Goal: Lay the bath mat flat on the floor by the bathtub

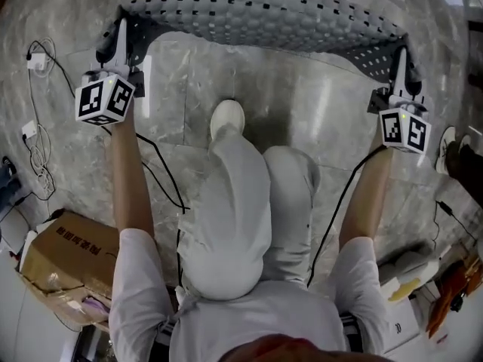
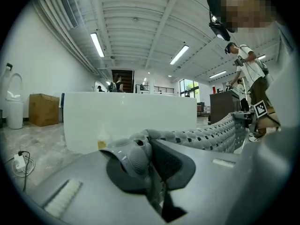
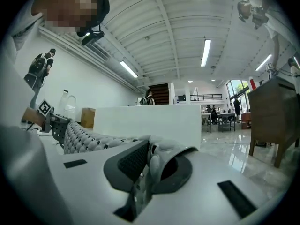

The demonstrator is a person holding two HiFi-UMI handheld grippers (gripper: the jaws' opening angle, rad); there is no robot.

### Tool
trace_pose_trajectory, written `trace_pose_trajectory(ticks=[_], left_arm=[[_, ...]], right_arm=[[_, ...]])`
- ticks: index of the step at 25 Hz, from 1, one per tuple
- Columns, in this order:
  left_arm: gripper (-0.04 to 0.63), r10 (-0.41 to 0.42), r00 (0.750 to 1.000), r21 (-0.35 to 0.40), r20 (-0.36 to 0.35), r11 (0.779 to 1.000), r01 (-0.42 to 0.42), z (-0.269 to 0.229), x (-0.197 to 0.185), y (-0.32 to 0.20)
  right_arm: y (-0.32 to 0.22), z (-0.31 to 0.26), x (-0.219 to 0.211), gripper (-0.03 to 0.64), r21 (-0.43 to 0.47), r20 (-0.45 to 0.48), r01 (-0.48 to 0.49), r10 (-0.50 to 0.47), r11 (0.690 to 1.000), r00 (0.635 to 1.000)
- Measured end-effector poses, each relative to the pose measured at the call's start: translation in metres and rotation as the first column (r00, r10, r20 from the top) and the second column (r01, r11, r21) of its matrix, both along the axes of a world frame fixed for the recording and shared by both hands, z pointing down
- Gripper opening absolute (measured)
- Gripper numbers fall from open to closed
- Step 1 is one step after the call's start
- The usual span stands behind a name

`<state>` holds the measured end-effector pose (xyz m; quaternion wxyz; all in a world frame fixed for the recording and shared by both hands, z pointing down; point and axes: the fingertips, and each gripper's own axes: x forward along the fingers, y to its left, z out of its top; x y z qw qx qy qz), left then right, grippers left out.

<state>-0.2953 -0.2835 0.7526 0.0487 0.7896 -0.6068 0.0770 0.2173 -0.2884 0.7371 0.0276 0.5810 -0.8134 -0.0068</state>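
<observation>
A grey bath mat (image 1: 264, 17) with rows of bumps and holes hangs stretched between my two grippers above the marble floor (image 1: 317, 104). My left gripper (image 1: 121, 32) is shut on the mat's left corner, and my right gripper (image 1: 401, 60) is shut on its right corner. In the left gripper view the mat (image 2: 206, 135) runs from my pinched jaws off to the right; in the right gripper view the mat (image 3: 86, 137) runs off to the left. A white bathtub (image 2: 131, 116) stands ahead of both grippers, and it shows as a white bathtub wall (image 3: 150, 123) in the right gripper view.
The person's legs and a white shoe (image 1: 226, 119) stand under the mat. A cardboard box (image 1: 64, 259) and cables with a plug (image 1: 34, 62) lie at the left. More clutter (image 1: 430, 292) sits at the lower right. A wooden cabinet (image 3: 274, 121) stands to the right of the tub.
</observation>
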Motion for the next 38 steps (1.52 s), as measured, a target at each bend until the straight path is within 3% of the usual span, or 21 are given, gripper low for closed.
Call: trace_pose_trajectory(ticks=[8, 10, 13, 16, 18, 20, 22, 27, 31, 33, 34, 36, 38], left_arm=[[0.017, 0.042, 0.999, -0.009, -0.033, 0.999, -0.043, 0.056, -0.006, -0.057], [0.018, 0.081, 0.989, -0.042, -0.124, 0.995, -0.087, 0.073, -0.009, -0.079], [0.018, 0.110, 0.948, -0.184, -0.299, 0.968, -0.170, 0.129, -0.013, -0.095], [0.017, 0.098, 0.928, -0.368, -0.359, 0.899, -0.237, 0.183, -0.013, -0.087], [0.017, 0.116, 0.909, -0.424, -0.400, 0.856, -0.296, 0.192, -0.009, -0.073], [0.017, 0.125, 0.860, -0.450, -0.495, 0.809, -0.377, 0.190, -0.002, -0.058], [0.017, 0.114, 0.813, -0.489, -0.571, 0.748, -0.448, 0.189, 0.004, -0.041], [0.017, 0.043, 0.706, -0.554, -0.707, 0.587, -0.591, 0.197, 0.024, 0.021], [0.018, -0.012, 0.680, -0.592, -0.733, 0.503, -0.630, 0.222, 0.020, 0.067], [0.018, -0.037, 0.657, -0.594, -0.753, 0.468, -0.654, 0.239, 0.021, 0.085], [0.018, -0.048, 0.657, -0.603, -0.752, 0.454, -0.656, 0.251, 0.018, 0.094], [0.018, -0.069, 0.675, -0.632, -0.735, 0.429, -0.645, 0.277, 0.012, 0.110], [0.019, -0.120, 0.721, -0.700, -0.682, 0.393, -0.597, 0.299, 0.003, 0.124]], right_arm=[[-0.064, 0.079, 0.000, 0.021, -0.075, 0.086, 0.015, -0.009, 0.997, 0.996], [-0.087, 0.099, 0.000, 0.021, -0.113, 0.162, 0.018, 0.000, 0.993, 0.987], [-0.102, 0.148, -0.002, 0.021, -0.253, 0.227, 0.016, 0.044, 0.967, 0.973], [-0.083, 0.205, -0.001, 0.021, -0.436, 0.211, 0.029, 0.070, 0.899, 0.975], [-0.062, 0.237, 0.006, 0.021, -0.538, 0.236, 0.053, 0.090, 0.842, 0.968], [-0.042, 0.258, 0.014, 0.021, -0.615, 0.307, 0.099, 0.122, 0.783, 0.944], [-0.027, 0.270, 0.020, 0.021, -0.670, 0.365, 0.150, 0.147, 0.727, 0.919], [0.004, 0.289, 0.026, 0.021, -0.760, 0.386, 0.217, 0.158, 0.613, 0.909], [0.021, 0.287, 0.023, 0.023, -0.799, 0.395, 0.268, 0.133, 0.538, 0.909], [0.034, 0.292, 0.020, 0.023, -0.830, 0.389, 0.289, 0.124, 0.477, 0.913], [0.044, 0.301, 0.018, 0.023, -0.847, 0.385, 0.298, 0.122, 0.440, 0.915], [0.065, 0.324, 0.015, 0.023, -0.868, 0.397, 0.328, 0.127, 0.372, 0.909], [0.085, 0.340, 0.016, 0.025, -0.887, 0.397, 0.339, 0.142, 0.312, 0.907]])
